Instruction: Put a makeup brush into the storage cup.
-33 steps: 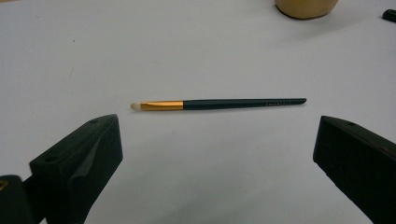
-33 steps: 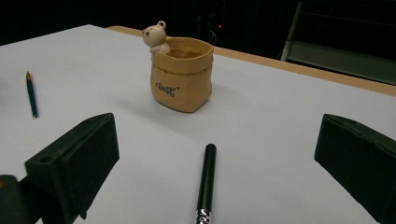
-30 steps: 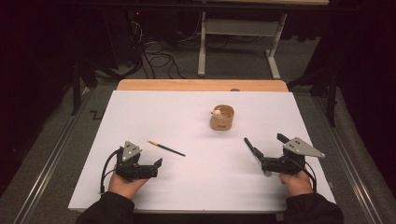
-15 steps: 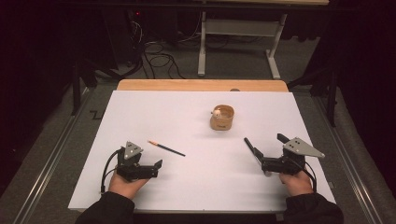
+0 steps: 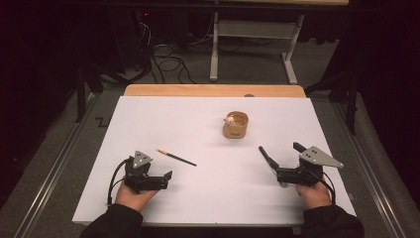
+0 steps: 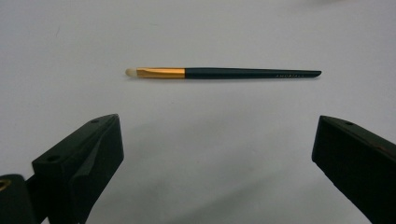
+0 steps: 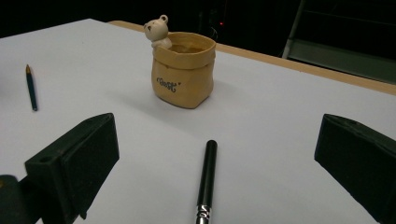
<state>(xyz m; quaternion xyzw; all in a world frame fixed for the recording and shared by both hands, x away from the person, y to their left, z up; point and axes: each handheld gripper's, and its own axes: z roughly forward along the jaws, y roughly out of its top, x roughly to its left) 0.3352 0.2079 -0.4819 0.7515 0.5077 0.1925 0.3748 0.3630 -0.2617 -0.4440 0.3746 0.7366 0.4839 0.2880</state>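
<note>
Brush (image 6: pixel 224 73) lay flat on white tabletop (image 5: pixel 198 124), near-left, just beyond left tool (image 5: pixel 166 179), whose jaws stood wide apart, gripping nothing. Right tool (image 5: pixel 280 161) at near-right, also spread wide, unloaded; black pen (image 7: pixel 207 179) lay between its jaws. Tan pouch-shaped cup (image 5: pixel 235 126) with bear figure stood farther back, centre-right.

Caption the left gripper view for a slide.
Open left gripper faces a slim makeup brush lying flat on the white table.
</note>
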